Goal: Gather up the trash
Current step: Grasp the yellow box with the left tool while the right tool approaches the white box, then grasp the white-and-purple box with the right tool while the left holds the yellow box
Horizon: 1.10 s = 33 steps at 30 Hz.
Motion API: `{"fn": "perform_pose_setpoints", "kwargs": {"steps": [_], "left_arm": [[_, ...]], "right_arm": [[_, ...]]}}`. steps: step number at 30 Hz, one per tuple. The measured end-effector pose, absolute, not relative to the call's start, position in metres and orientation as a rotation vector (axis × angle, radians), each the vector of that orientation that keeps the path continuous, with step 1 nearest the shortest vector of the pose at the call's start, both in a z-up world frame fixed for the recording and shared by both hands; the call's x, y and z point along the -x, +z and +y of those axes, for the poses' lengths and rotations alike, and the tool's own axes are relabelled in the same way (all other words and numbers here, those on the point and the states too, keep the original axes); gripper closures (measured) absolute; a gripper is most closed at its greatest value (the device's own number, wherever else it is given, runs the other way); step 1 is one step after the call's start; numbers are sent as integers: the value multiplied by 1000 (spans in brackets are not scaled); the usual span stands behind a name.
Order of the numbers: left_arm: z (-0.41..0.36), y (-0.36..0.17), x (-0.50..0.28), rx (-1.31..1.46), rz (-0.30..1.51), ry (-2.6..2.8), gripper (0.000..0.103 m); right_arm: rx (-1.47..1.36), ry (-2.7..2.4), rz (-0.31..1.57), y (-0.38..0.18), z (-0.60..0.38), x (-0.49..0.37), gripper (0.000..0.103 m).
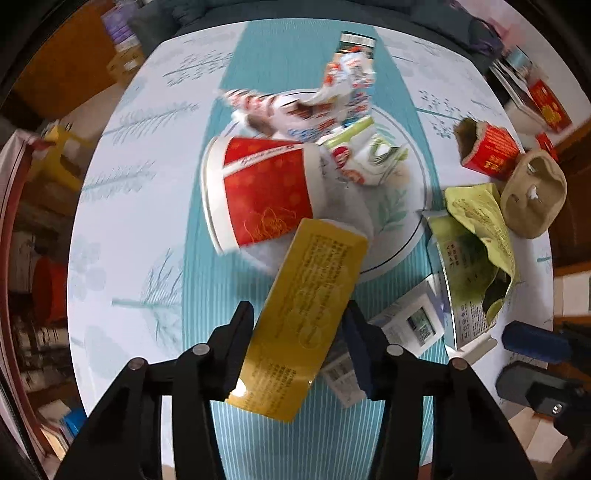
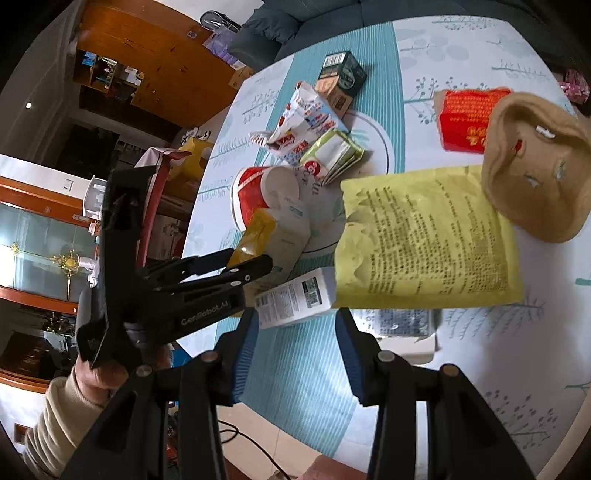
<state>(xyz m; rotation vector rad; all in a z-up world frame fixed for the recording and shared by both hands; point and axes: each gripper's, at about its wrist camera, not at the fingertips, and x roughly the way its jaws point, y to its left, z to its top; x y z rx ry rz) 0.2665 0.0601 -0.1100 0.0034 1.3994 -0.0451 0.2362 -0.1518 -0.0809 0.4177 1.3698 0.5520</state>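
Two tongs: left tongs [image 1: 299, 325] clamp yellow packet [image 1: 299, 325]; right tongs [image 2: 293, 347] spread, empty.

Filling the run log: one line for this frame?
left claw: shut on yellow packet | right claw: open | red cup: lying on plate

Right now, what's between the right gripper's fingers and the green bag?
In the right wrist view the right gripper is open, with a white box lying on the table just ahead, its right end tucked under the green bag.

Wooden cabinet [image 2: 155, 62], dark sofa [image 2: 295, 22], tiled floor [image 2: 251, 417].
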Motion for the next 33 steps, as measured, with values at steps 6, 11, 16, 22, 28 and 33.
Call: {"fn": "perform_pose_setpoints", "kwargs": {"steps": [6,11,16,22,28,33], "left_arm": [[92,-102,-230,141,1359,45,60],[117,-99,-202,232,1324,103,62],[130,-93,-181,251,1285,127,62],[138,-80,-166,266,1230,136,62],[147,-69,-155,293,1193,139,62],[153,-67,-153,303,1180,132,62]], "right_arm": [[-444,540,1413,-90,-133,-234,59],[-465,498,1455,-102,-114,-236,53],[-502,388,1472,-116,-97,-244,45],[-438,206,1471,-115,-77,-255,37],[-373,111,1509,-115,-60,-256,37],[-394,73,1535,-116,-61,-253,37]]}}
